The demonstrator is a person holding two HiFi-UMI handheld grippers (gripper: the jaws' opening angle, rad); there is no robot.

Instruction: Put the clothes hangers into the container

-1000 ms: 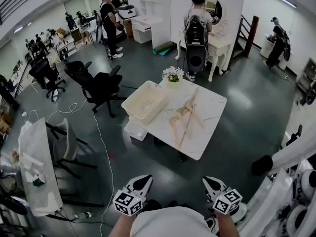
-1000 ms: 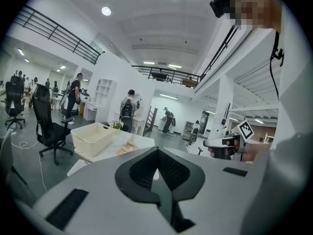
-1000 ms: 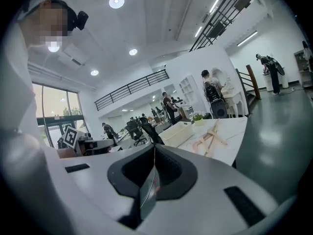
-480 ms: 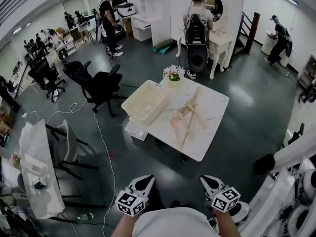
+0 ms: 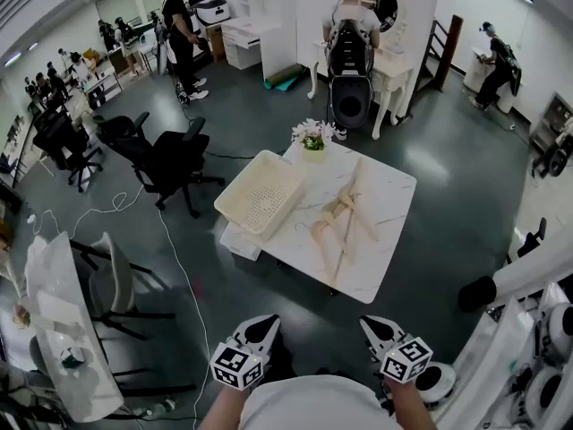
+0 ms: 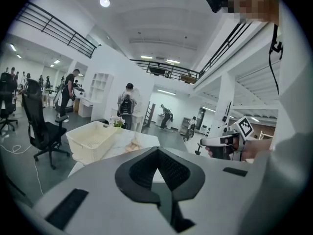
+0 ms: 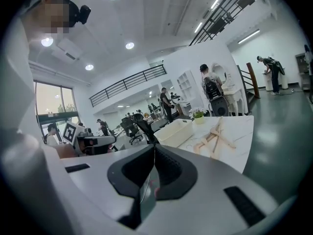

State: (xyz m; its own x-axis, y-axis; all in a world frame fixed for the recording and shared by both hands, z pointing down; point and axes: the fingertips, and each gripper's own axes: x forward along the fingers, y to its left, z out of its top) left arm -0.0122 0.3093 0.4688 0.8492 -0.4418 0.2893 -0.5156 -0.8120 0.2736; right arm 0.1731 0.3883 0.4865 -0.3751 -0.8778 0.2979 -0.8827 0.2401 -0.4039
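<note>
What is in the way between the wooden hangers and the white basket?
Nothing that I can see. The hangers lie on the table beside the basket, with only bare tabletop between them. The flower pot stands at the far edge, out of that path.

Bright overhead light, fisheye-warped edges

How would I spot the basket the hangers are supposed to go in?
Find the white marble table in the middle of the dark floor. The basket sits at its left edge, beside the wooden hangers. It is the only cream box with holes, and it is empty.
</note>
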